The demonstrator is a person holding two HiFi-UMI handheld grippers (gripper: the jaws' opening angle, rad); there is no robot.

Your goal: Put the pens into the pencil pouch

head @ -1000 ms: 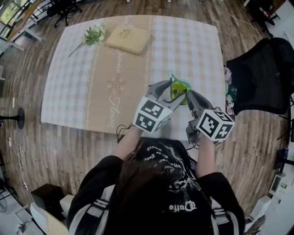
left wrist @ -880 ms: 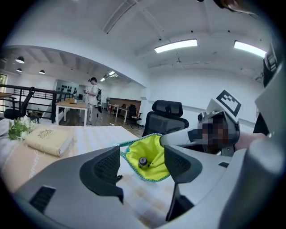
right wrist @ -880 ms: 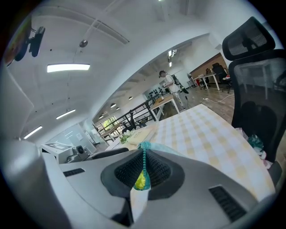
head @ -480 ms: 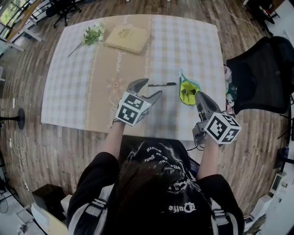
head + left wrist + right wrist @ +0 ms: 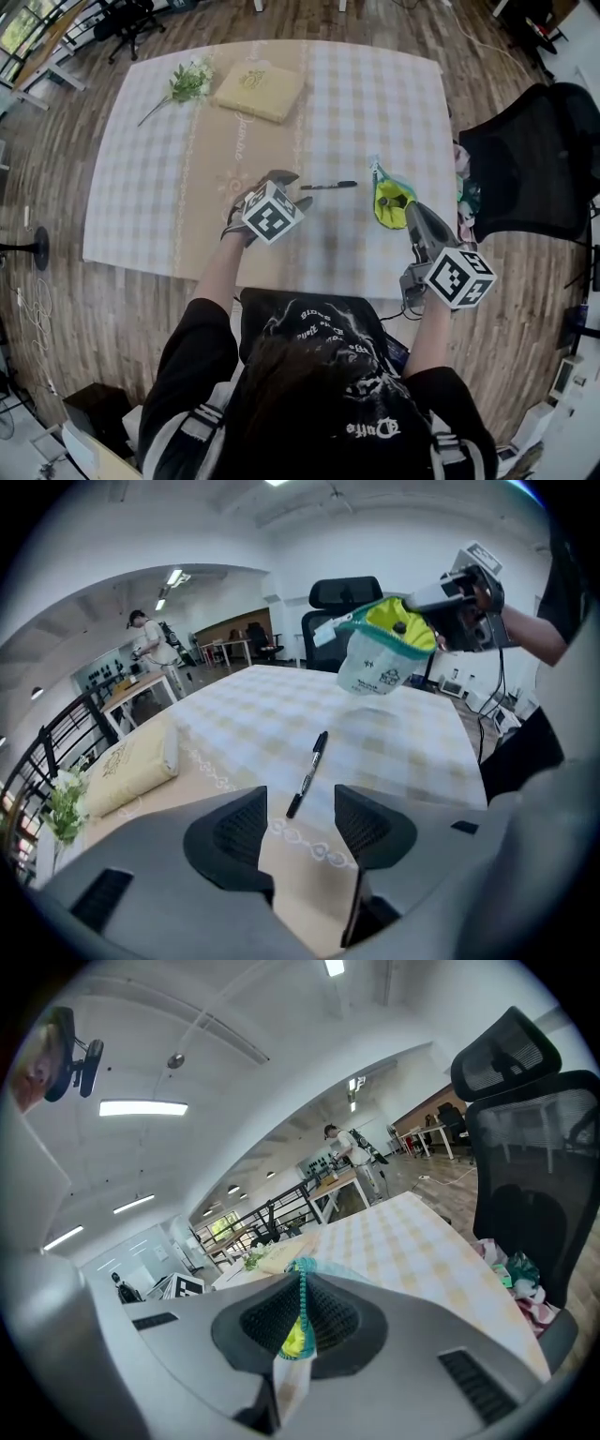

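Left gripper (image 5: 298,819): jaws apart, just been closing, nothing between the pads. Black pen (image 5: 307,772) flat on the checked tablecloth (image 5: 412,752), just ahead of the gap, near end almost level with the fingertips, untouched.

From the head view, only the marker cube and two dark fingers (image 5: 279,176) over the cloth, with the pen (image 5: 328,186) just past the tips. No telling there how wide the gap stands.

Right gripper (image 5: 302,1314): jaws together, clamped on the teal zip edge of the pencil pouch (image 5: 296,1335), yellow lining squeezed between the pads.

Seen only from the left gripper view: pouch (image 5: 380,653) hanging off the right fingertips, clear above the cloth, mouth gaping, a small dark thing showing inside.

Seen only from the head view: pouch (image 5: 391,202) just past the right fingertips, well apart from the loose pen.

Far beyond the left fingertips, off to one side: cream book (image 5: 260,86) and flower sprig (image 5: 190,80). Black chair (image 5: 525,1147) beyond the right fingertips.
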